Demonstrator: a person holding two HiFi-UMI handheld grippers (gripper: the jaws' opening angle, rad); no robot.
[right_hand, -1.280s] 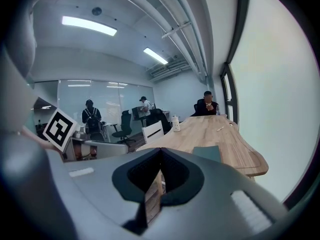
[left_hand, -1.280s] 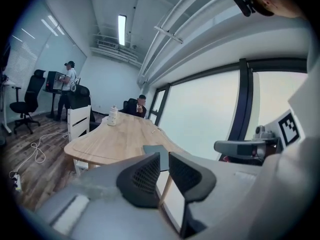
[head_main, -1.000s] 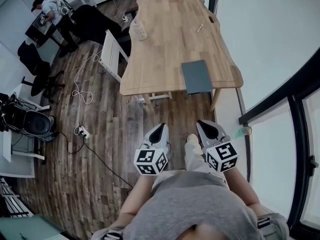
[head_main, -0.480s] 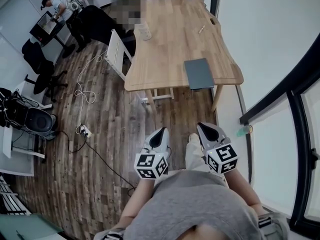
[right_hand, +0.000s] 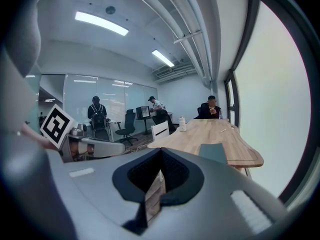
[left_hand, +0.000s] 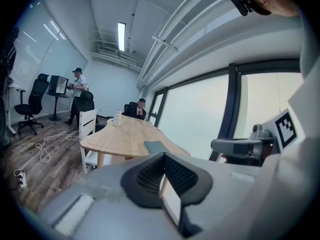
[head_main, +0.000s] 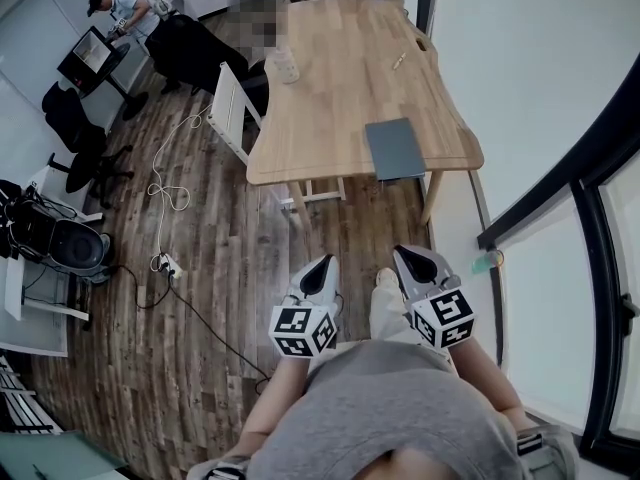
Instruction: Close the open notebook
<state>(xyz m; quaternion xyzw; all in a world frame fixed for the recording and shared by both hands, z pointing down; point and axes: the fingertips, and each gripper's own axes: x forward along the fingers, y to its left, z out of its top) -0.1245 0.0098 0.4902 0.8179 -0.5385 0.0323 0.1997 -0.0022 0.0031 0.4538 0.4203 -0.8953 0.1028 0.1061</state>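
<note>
The notebook (head_main: 395, 148) lies closed, grey-blue cover up, near the front right edge of the wooden table (head_main: 340, 78). It also shows in the left gripper view as a flat notebook (left_hand: 156, 146) and in the right gripper view as a flat notebook (right_hand: 216, 152). I stand on the floor well back from the table. My left gripper (head_main: 322, 261) and right gripper (head_main: 403, 252) are held side by side close to my body, pointing toward the table. Both are shut and hold nothing. The left gripper (left_hand: 164, 156) and right gripper (right_hand: 161, 153) each have their pads meeting.
A bottle (head_main: 283, 65) and a pen (head_main: 399, 60) lie farther back on the table. A white chair (head_main: 225, 111) stands at its left side. A cable (head_main: 160, 193) runs across the wooden floor. The window wall (head_main: 560, 168) is to the right. People are at the room's far end.
The table and notebook have shifted slightly in the head view. Both grippers keep the same shut pose in front of my body.
</note>
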